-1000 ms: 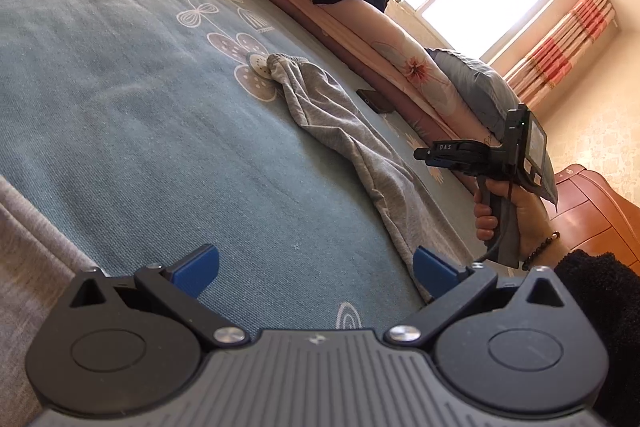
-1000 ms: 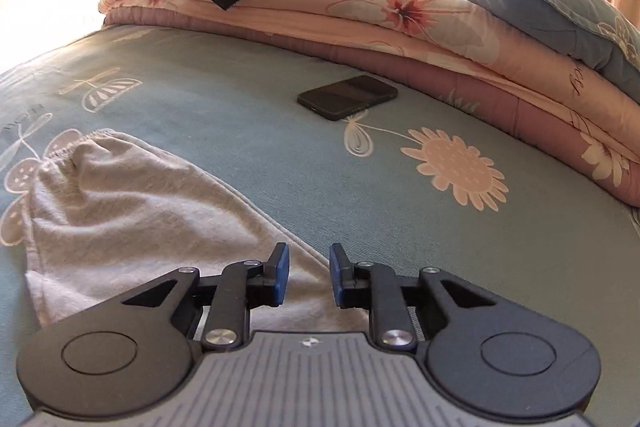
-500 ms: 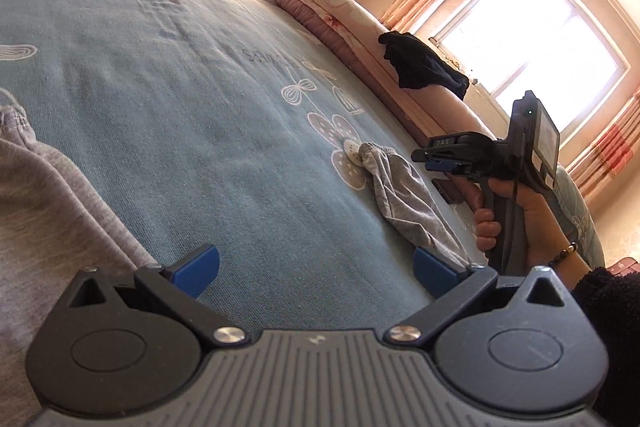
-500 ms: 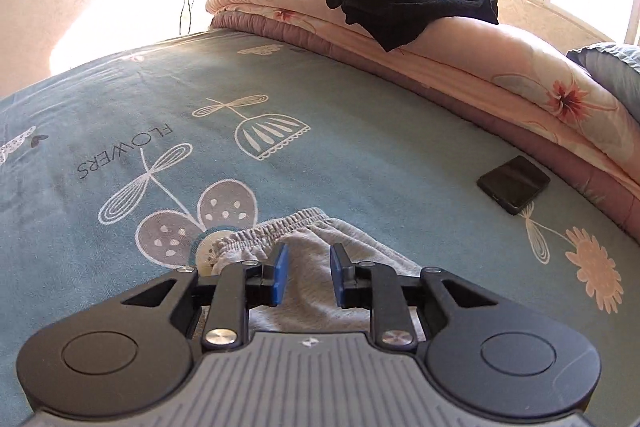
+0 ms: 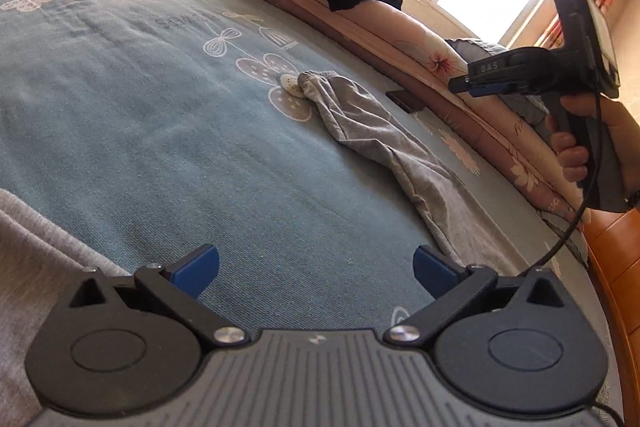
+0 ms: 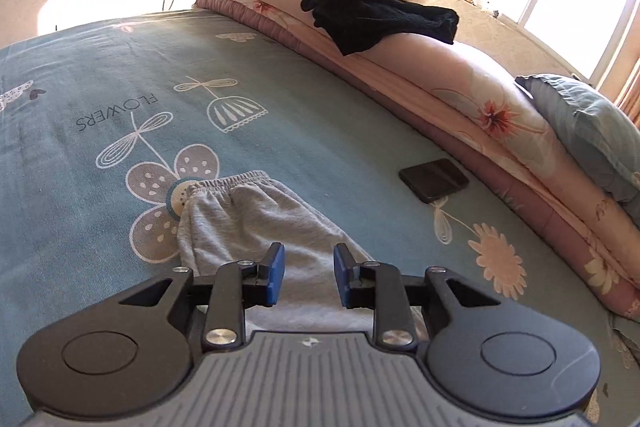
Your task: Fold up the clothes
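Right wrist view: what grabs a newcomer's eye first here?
The grey pants lie crumpled on the teal flower-print bedsheet, waistband over a printed flower, just ahead of the right gripper, whose blue pads stand apart with nothing pinched. A black phone lies to the right of the pants near the rolled pink quilt, with a black garment draped on top.

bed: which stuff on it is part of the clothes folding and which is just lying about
Part of the job:
- grey trousers, lying on the bed sheet
- right gripper, empty above the trousers, jaws just opened further
- left gripper, open and empty

Just lying about:
- phone on the sheet
- black garment on the rolled quilt
- pillow
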A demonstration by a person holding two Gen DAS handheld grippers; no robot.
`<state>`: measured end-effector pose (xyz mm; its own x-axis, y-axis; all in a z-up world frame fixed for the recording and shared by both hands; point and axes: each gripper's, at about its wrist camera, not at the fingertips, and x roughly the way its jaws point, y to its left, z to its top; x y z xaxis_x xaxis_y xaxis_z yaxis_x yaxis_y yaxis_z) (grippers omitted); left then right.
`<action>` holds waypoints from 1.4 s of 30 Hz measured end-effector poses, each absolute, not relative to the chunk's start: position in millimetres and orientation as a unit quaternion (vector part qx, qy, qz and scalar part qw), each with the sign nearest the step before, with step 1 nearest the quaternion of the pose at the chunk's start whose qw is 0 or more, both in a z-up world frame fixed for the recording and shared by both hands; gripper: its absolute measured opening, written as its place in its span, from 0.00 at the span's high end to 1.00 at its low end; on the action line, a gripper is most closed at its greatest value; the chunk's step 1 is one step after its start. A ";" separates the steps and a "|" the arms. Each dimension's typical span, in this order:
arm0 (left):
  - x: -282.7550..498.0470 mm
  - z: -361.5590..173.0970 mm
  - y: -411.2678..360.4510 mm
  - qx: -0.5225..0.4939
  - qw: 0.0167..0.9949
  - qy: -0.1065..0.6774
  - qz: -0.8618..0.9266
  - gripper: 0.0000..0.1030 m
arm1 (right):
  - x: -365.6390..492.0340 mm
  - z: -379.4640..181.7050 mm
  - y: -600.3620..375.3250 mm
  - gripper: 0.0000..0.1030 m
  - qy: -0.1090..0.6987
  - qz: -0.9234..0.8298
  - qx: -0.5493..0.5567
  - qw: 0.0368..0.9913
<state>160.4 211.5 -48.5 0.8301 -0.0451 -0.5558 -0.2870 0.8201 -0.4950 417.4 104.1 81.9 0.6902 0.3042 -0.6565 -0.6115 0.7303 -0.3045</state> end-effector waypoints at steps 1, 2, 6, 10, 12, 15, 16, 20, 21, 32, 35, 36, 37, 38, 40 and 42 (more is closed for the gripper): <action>159.8 -47.9 209.7 -0.294 0.911 0.284 0.053 0.01 | 406.6 95.4 83.1 0.62 0.293 0.243 -0.260 0.888; 159.0 -48.0 209.4 -0.301 0.910 0.283 0.043 0.01 | 395.2 105.5 64.1 0.62 0.292 0.228 -0.258 0.892; 159.1 -49.6 205.8 -0.319 0.903 0.286 0.024 0.01 | 334.5 124.8 -11.5 0.62 0.304 0.168 -0.273 0.897; 162.1 -49.8 188.7 -0.284 0.909 0.303 0.022 0.01 | 267.4 131.2 -81.2 0.62 0.321 0.106 -0.278 0.899; 162.4 -49.5 176.4 -0.265 0.912 0.312 0.009 0.01 | 243.9 133.2 -106.9 0.62 0.326 0.087 -0.267 0.903; 160.3 -48.3 156.8 -0.241 0.915 0.324 -0.021 0.01 | 212.3 134.5 -145.0 0.63 0.330 0.060 -0.246 0.909; 158.9 -47.7 151.2 -0.235 0.916 0.325 -0.030 0.01 | 201.7 135.0 -157.7 0.63 0.332 0.051 -0.239 0.911; 155.8 -49.5 134.7 -0.212 0.920 0.323 -0.060 0.01 | 190.0 110.2 -203.6 0.65 0.351 0.034 -0.170 0.920; 156.0 -50.3 130.8 -0.206 0.921 0.325 -0.063 0.01 | 193.6 98.3 -213.7 0.65 0.363 0.033 -0.148 0.919; 168.7 -53.0 103.0 -0.199 0.926 0.311 -0.082 0.01 | 258.5 -23.3 -262.5 0.65 0.443 0.010 -0.008 0.897; 175.0 -58.6 96.8 -0.190 0.925 0.322 -0.067 0.01 | 279.2 -44.7 -263.4 0.65 0.462 0.005 -0.018 0.886; 175.6 -60.1 95.4 -0.191 0.925 0.324 -0.062 0.01 | 285.9 -45.1 -263.6 0.65 0.461 0.003 -0.023 0.887; 175.5 -61.0 94.0 -0.190 0.926 0.321 -0.061 0.01 | 291.9 -37.9 -261.8 0.65 0.446 0.010 -0.027 0.895; 175.5 -61.8 92.2 -0.188 0.928 0.315 -0.064 0.01 | 297.9 -30.6 -260.0 0.65 0.430 0.016 -0.031 0.902; 175.1 -62.7 89.5 -0.187 0.933 0.302 -0.058 0.01 | 316.7 -10.7 -249.6 0.65 0.402 0.049 -0.033 0.914; 175.2 -64.3 87.4 -0.189 0.938 0.285 -0.055 0.01 | 344.7 5.5 -229.3 0.65 0.386 0.089 -0.029 0.918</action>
<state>175.2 87.4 -64.3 0.8313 -0.2117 -0.5139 -0.0040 0.9224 -0.3863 344.7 -229.3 5.5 0.6859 0.1415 -0.7138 -0.1870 0.9823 0.0150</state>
